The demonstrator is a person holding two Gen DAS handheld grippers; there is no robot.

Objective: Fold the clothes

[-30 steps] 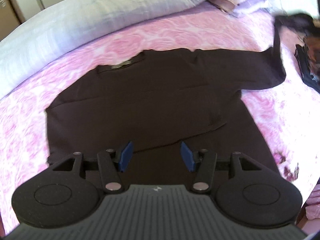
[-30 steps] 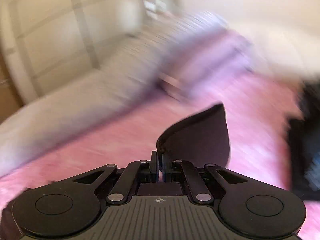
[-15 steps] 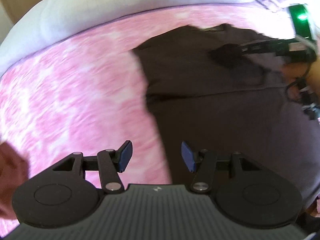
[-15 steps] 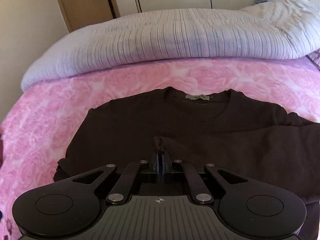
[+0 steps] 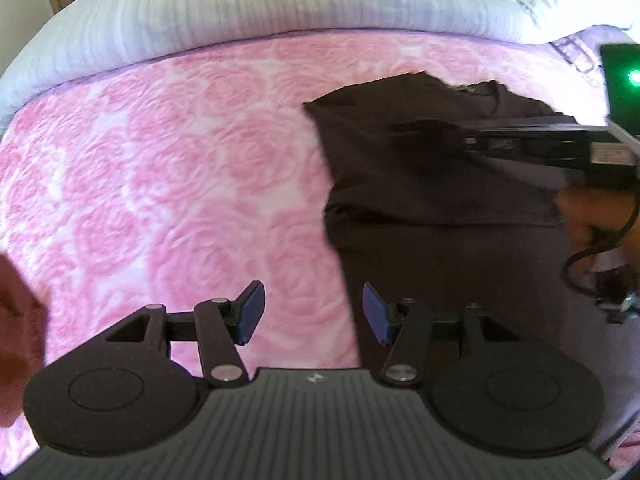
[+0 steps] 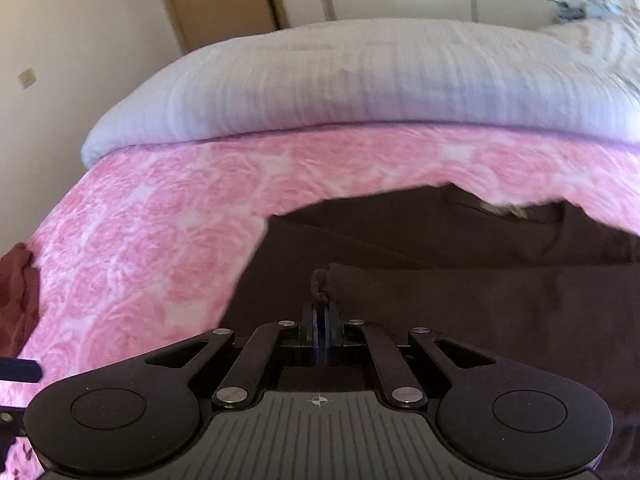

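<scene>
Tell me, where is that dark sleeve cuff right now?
The sleeve cuff is pinched in the right gripper, low in the middle of its view, lying across the dark shirt on the pink bedspread.

The left gripper (image 5: 312, 312) is matte black, with two round discs at its base, a ribbed grey housing bearing a small emblem, silver pivot screws on angled link arms, and blue pads (image 5: 250, 312) on its fingers. The right gripper (image 6: 320, 330) is built alike, its ribbed housing marked with a small crosshair. Seen from the left wrist, it carries a box with a green light (image 5: 634, 78) and a looping black cable (image 5: 580, 264).
</scene>
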